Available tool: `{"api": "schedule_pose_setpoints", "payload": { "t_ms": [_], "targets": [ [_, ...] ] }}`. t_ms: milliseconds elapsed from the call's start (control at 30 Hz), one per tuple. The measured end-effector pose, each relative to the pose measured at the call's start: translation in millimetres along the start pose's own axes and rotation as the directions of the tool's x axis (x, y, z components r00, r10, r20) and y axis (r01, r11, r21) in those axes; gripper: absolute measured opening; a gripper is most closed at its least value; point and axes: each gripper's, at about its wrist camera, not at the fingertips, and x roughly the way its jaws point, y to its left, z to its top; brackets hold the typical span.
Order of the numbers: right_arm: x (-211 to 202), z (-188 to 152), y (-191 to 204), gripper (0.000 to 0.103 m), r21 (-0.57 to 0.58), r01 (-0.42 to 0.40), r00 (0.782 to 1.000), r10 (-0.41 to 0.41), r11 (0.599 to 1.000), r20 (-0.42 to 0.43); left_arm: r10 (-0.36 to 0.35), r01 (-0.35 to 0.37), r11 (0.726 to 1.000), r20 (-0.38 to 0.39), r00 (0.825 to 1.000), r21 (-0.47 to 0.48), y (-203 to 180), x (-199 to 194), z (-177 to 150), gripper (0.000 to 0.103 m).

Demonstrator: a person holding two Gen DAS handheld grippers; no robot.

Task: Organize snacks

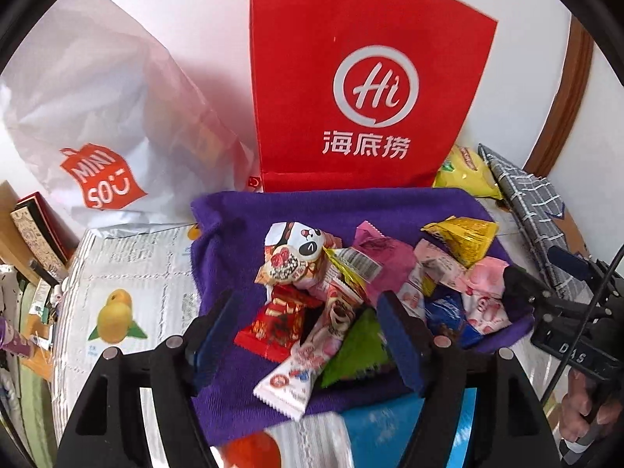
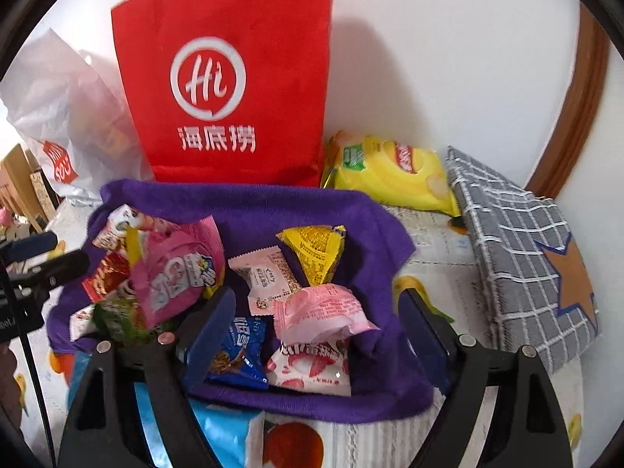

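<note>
Left wrist view: the left hand-held gripper [image 1: 308, 335] stands open and empty above the snacks [image 1: 351, 292] heaped on the purple cloth [image 1: 234, 234].

Right wrist view: the right hand-held gripper [image 2: 318, 327] is also open, holding nothing. Risk: crowded, overlapping wrappers may cause two packets to be pinched together.

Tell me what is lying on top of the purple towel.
On the purple towel lies a loose heap of wrapped snacks: pink packets, a yellow pyramid pack, a blue packet and a panda packet. Anything beneath the heap is covered.
</note>
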Motion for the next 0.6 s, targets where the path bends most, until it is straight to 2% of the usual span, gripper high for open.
{"api": "schedule_pose_setpoints", "payload": {
  "t_ms": [67,300,500,600],
  "targets": [
    [-17,-1,-2,0.085,0.020,0.000,1.000,0.000,1.000,0.008,0.004,-0.004,1.000,0.011,1.000,-0.008,0,-14,-4,0.072],
    [-78,-13,-8,0.085,0.055,0.012,1.000,-0.014,0.998,0.028,-0.003,0.004,1.000,0.055,0.999,-0.012,-5,-70,-26,0.082],
    [-132,-40,-10,0.085,0.075,0.020,0.998,-0.024,0.997,0.049,-0.022,0.023,1.000,0.090,0.996,-0.013,-13,-118,-54,0.092],
    [-154,-54,-13,0.087,0.083,0.038,0.998,-0.042,0.996,0.055,-0.035,0.037,0.999,0.098,0.995,-0.019,-17,-138,-69,0.093]
  ]
}}
